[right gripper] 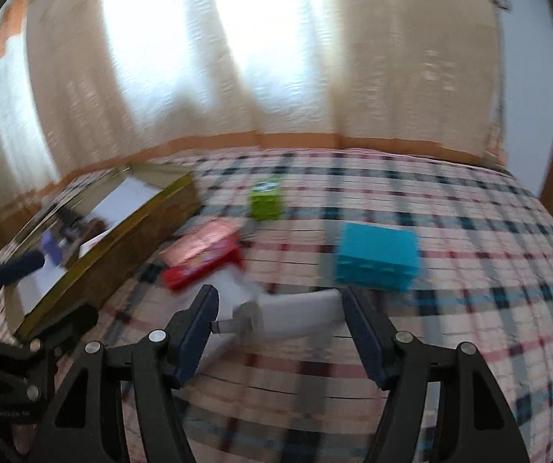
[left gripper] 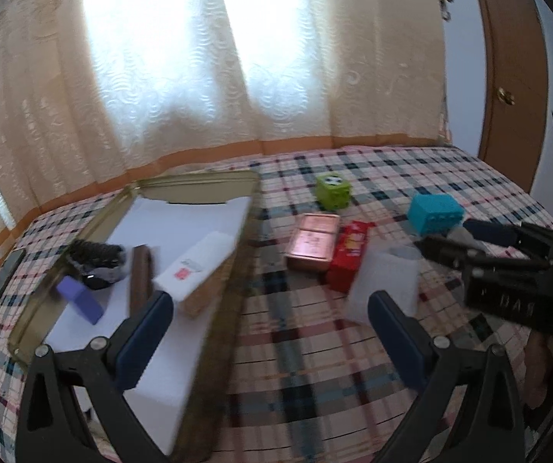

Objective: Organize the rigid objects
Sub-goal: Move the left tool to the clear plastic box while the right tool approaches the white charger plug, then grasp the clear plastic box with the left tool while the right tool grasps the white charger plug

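Plaid cloth (left gripper: 315, 366) in pink, white and dark blue covers the bed you are working over, with pale curtains (left gripper: 199, 77) glowing behind it. Your left gripper (left gripper: 270, 332) has its jaws spread wide with nothing between them; it hangs over the right edge of the open case (left gripper: 237, 270), which lies on the left part of the bed. Inside the case, on its white lining, lie a purple block (left gripper: 80, 299), a black brush (left gripper: 97, 258), a brown bar (left gripper: 141, 277) and a white box (left gripper: 195, 270) with a tan side.

Out on the cloth, right of the case, sit a copper tin (left gripper: 313, 241) and a red packet (left gripper: 349, 256) touching side by side, a green cube (left gripper: 332, 191) farther back, and a blue box (right gripper: 376, 256) off to the right.

Your right gripper (right gripper: 276, 308) is about half open. A white bottle-like thing (right gripper: 295, 314) lies on its side between the two dark blue pads (right gripper: 199, 332), but the picture is blurred, so you cannot tell whether the pads press on it. It lies on the cloth just in front of the blue box and near the red packet. In the left view, that gripper reaches in from the right edge beside the blue box.
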`<state>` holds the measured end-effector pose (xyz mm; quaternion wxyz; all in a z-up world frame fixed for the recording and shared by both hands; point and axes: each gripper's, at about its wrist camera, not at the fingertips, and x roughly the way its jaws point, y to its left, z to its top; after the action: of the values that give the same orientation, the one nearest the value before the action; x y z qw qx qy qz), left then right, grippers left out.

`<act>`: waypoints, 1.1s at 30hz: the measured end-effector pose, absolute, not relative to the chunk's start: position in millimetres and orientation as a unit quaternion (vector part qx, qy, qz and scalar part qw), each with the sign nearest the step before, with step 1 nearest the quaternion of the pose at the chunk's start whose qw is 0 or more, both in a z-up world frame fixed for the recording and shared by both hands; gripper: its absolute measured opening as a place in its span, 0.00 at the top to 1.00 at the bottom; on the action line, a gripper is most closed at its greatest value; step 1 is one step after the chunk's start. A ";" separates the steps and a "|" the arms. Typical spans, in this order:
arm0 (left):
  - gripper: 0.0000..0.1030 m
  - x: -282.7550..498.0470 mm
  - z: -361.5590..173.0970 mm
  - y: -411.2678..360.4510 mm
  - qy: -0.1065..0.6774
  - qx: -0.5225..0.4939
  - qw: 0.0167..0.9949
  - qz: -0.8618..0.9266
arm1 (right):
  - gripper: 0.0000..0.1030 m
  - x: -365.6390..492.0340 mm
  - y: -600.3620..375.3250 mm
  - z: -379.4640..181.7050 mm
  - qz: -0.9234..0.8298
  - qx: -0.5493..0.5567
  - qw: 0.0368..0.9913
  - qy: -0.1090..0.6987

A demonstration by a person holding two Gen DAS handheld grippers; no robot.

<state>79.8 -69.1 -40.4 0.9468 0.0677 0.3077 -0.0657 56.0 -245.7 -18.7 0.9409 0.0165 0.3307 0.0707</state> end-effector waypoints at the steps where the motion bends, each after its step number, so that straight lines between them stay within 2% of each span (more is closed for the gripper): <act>1: 0.01 81.5 -41.7 -74.2 0.311 0.069 0.945 -0.073 | 0.34 56.2 -250.7 -18.7 0.067 0.024 0.941 0.332; 2: 0.01 83.7 -43.2 -78.9 0.315 0.071 0.943 -0.079 | 0.54 56.0 -256.7 -18.5 0.066 0.036 0.941 0.331; 9: 0.01 97.8 -56.6 -101.6 0.345 0.077 0.930 -0.102 | 0.56 53.4 -267.5 -17.3 0.063 0.052 0.941 0.329; 10: 0.01 97.8 -56.5 -101.9 0.344 0.076 0.930 -0.104 | 0.55 52.5 -271.2 -17.5 0.073 0.063 0.940 0.329; 12: 0.01 99.1 -57.3 -103.6 0.345 0.078 0.929 -0.106 | 0.40 51.2 -279.9 -20.2 0.084 0.083 0.935 0.333; 13: 0.01 100.6 -58.3 -104.9 0.348 0.079 0.928 -0.107 | 0.28 49.3 -284.1 -20.8 0.089 0.093 0.934 0.333; 14: 0.01 102.1 -59.6 -107.2 0.353 0.080 0.926 -0.111 | 0.25 46.8 -290.0 -20.9 0.087 0.102 0.934 0.331; 25: 0.01 116.4 -70.9 -130.0 0.390 0.099 0.901 -0.159 | 0.25 50.2 -300.7 -30.9 0.069 0.103 0.921 0.369; 27: 0.04 120.6 -72.8 -132.7 0.396 0.100 0.898 -0.161 | 0.25 53.7 -297.9 -32.4 0.072 0.097 0.919 0.376; 30: 0.17 127.5 -77.6 -136.6 0.411 0.105 0.891 -0.163 | 0.25 59.0 -293.9 -33.2 0.071 0.084 0.918 0.381; 32: 0.33 131.3 -80.0 -137.7 0.419 0.102 0.886 -0.170 | 0.25 63.7 -290.0 -35.3 0.069 0.070 0.915 0.391; 33: 0.35 131.8 -79.6 -137.9 0.418 0.100 0.886 -0.176 | 0.29 65.2 -289.6 -36.6 0.068 0.069 0.913 0.396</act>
<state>131.8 -137.9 -79.6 0.8856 0.0999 0.4182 -0.1757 65.2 -289.6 -36.6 0.9132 0.0687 0.3958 0.0677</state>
